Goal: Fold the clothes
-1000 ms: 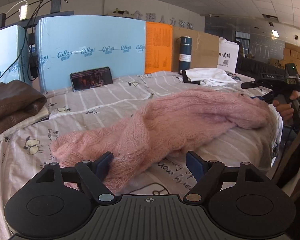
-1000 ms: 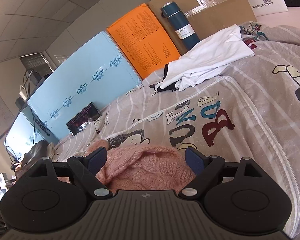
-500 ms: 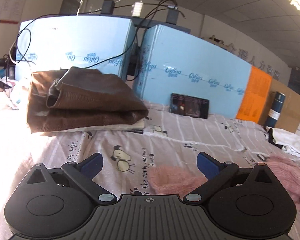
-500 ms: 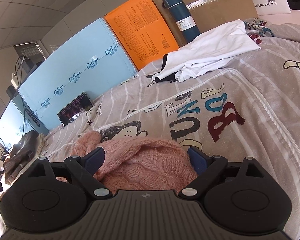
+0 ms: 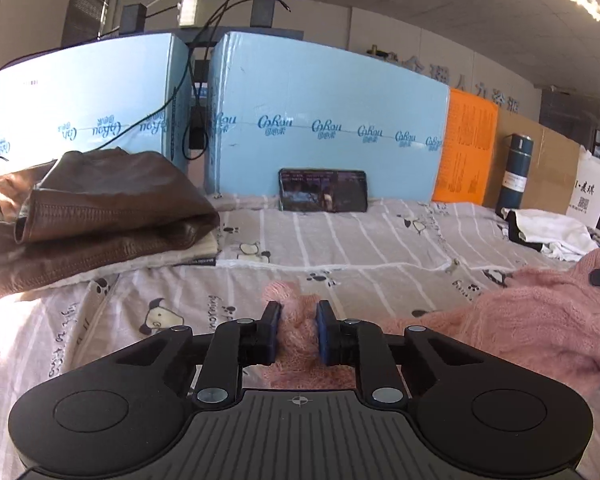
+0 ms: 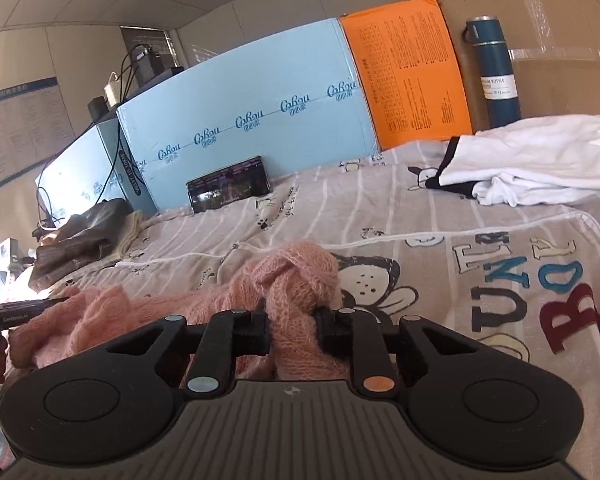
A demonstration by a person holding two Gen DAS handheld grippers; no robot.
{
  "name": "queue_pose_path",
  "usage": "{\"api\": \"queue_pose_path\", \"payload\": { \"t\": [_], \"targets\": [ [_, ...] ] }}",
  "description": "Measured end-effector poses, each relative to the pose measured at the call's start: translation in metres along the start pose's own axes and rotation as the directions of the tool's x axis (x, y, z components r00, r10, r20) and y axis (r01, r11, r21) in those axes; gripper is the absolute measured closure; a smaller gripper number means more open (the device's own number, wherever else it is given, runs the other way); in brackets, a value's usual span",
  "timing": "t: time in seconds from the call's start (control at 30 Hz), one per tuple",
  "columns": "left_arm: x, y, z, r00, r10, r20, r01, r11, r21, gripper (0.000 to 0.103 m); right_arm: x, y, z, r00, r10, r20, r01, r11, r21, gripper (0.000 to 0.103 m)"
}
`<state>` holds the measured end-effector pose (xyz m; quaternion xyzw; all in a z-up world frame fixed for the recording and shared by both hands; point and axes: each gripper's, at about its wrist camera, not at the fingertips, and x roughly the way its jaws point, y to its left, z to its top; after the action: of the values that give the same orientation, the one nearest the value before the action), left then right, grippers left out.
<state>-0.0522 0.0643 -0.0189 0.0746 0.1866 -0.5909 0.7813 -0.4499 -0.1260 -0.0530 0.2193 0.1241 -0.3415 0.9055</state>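
Two tools: left tool [image 5: 297,330] and right tool [image 6: 291,330] closing, each pinching the pink sweater [image 6: 296,280].
Done: brown leather jacket [image 5: 96,216] folded, far left.
Left: sweater bunched, white T-shirt [image 6: 540,160] crumpled on the bed [image 6: 380,208].

The blue foam panels [image 5: 324,120] at the far edge of the bed carry a repeated script logo, apparently "CoRou", in a horizontal row. The dark blue bottle [image 6: 494,68] at the far right bears a white label whose top line reads "BOTTLE". The bedsheet [image 6: 480,216] shows large printed letters near right, including "BO" and "UN". The white bag [image 5: 588,192] at the far right shows a QR code.
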Motion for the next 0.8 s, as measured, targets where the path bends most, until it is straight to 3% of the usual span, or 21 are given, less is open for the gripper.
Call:
{"api": "queue_pose_path", "payload": {
  "t": [0.03, 0.07, 0.2, 0.33, 0.43, 0.5, 0.57, 0.73, 0.8],
  "targets": [
    [-0.004, 0.003, 0.008, 0.999, 0.016, 0.043, -0.016, 1.000, -0.010, 0.088, -0.001, 0.000, 0.008, 0.999, -0.001, 0.037, 0.002, 1.000, -0.012, 0.088],
    [-0.008, 0.005, 0.016, 0.996, 0.033, 0.085, -0.031, 0.999, -0.020, 0.096, -0.002, 0.001, 0.016, 0.997, -0.002, 0.074, 0.004, 1.000, -0.023, 0.089],
    [-0.014, 0.021, 0.041, 0.974, 0.084, 0.209, -0.065, 0.993, -0.094, 0.098, -0.001, 0.002, 0.054, 0.972, 0.003, 0.236, 0.014, 0.997, -0.071, 0.090],
    [0.004, 0.029, 0.045, 0.980, 0.115, 0.165, -0.100, 0.990, -0.094, 0.097, 0.012, 0.000, 0.082, 0.944, -0.013, 0.330, 0.051, 0.993, -0.106, 0.090],
    [0.019, 0.035, 0.037, 0.991, 0.096, 0.092, -0.086, 0.990, -0.113, 0.090, 0.028, -0.012, 0.091, 0.938, -0.080, 0.337, 0.123, 0.986, -0.110, 0.090],
    [0.027, 0.039, 0.030, 0.996, 0.067, 0.055, -0.058, 0.989, -0.139, 0.077, 0.045, -0.028, 0.094, 0.939, -0.153, 0.308, 0.184, 0.980, -0.074, 0.090],
    [0.032, 0.039, 0.022, 0.999, 0.045, 0.024, -0.041, 0.986, -0.160, 0.047, 0.065, -0.047, 0.092, 0.947, -0.210, 0.242, 0.217, 0.976, -0.003, 0.090],
    [0.048, 0.039, 0.012, 0.996, -0.034, -0.082, 0.018, 0.983, -0.185, 0.020, 0.105, -0.085, 0.073, 0.958, -0.276, 0.077, 0.265, 0.956, 0.128, 0.089],
    [0.056, 0.037, 0.005, 0.989, -0.063, -0.136, 0.034, 0.978, -0.207, 0.016, 0.113, -0.091, 0.070, 0.958, -0.285, 0.028, 0.279, 0.950, 0.139, 0.088]
  ]
}}
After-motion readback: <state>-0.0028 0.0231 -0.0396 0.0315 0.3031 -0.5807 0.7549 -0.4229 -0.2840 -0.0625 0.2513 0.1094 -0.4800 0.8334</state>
